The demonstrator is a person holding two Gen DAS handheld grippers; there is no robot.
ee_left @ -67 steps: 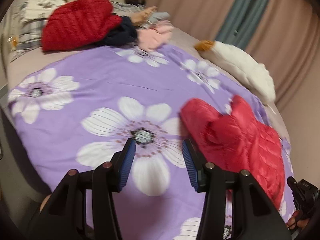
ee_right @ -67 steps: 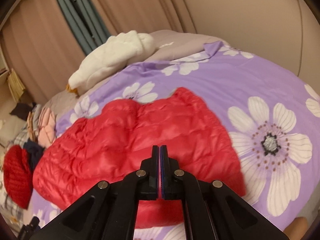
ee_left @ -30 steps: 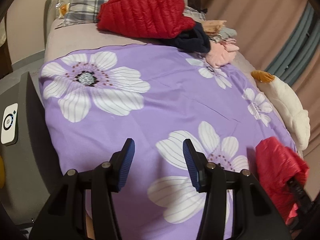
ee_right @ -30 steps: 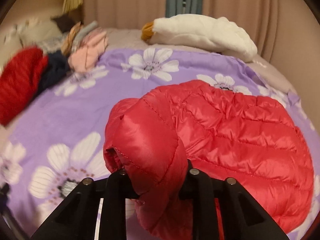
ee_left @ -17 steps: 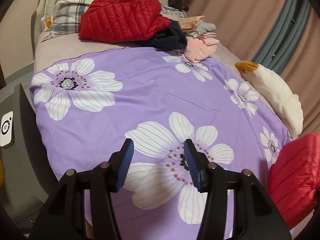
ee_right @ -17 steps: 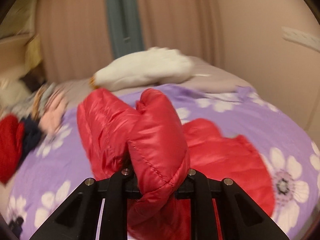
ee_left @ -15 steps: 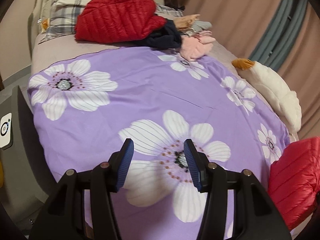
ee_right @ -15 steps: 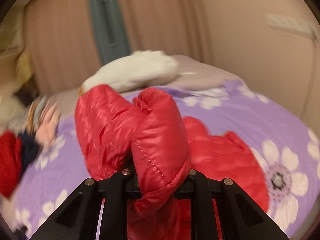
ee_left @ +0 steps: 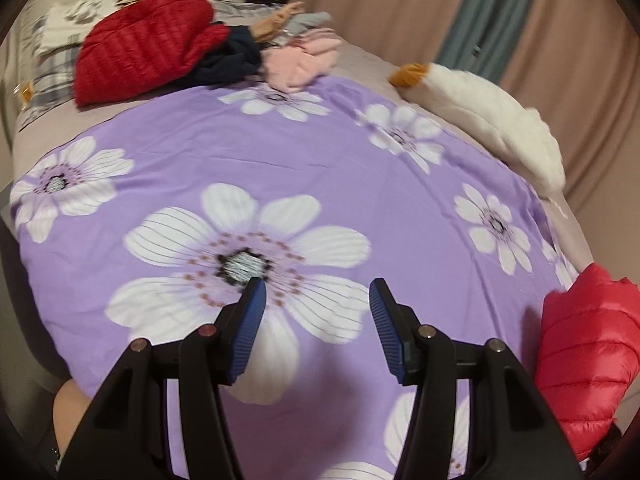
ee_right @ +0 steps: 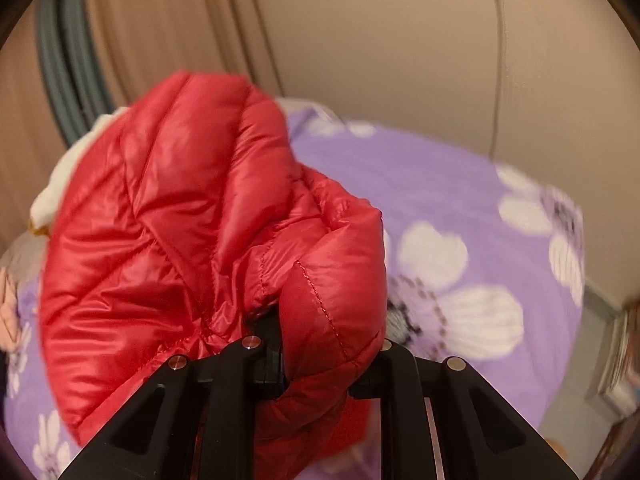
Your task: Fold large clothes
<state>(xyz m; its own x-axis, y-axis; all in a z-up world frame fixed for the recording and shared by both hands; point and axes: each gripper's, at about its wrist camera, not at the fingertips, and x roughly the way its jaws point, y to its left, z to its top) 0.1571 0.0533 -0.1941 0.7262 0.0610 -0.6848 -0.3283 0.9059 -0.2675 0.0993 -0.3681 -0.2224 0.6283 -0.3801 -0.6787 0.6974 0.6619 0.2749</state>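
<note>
Nearest the right camera, the right tongs (ee_right: 320,360) are clamped on a thick bunch of the red puffer jacket (ee_right: 192,248), which bulges up over both fingers and fills most of that view, lifted off the bed. In the left view the same jacket (ee_left: 584,352) shows at the far right edge, hanging just above the purple flowered bedspread (ee_left: 280,152). The left tongs (ee_left: 316,328) stand wide apart and hold nothing, hovering over a big white flower print.

Judging by this, the step in hand is carrying the jacket to a spot where it can be laid flat; no fold looks begun. The next move probably calls for lowering the jacket onto the bare middle of the bedspread, with the left tongs taking a second edge so the slippery, puffy fabric can be spread without bunching. One risk is that it slides out of a single grip.

Further off, at the head of the bed, a second red quilted garment (ee_left: 144,48) lies on a dark navy item (ee_left: 232,60) beside pink clothes (ee_left: 300,60). A white plush toy (ee_left: 488,120) lies along the bed's far side. Behind are beige curtains (ee_left: 380,4) with a grey-blue strip, and a plain wall (ee_right: 400,40)
</note>
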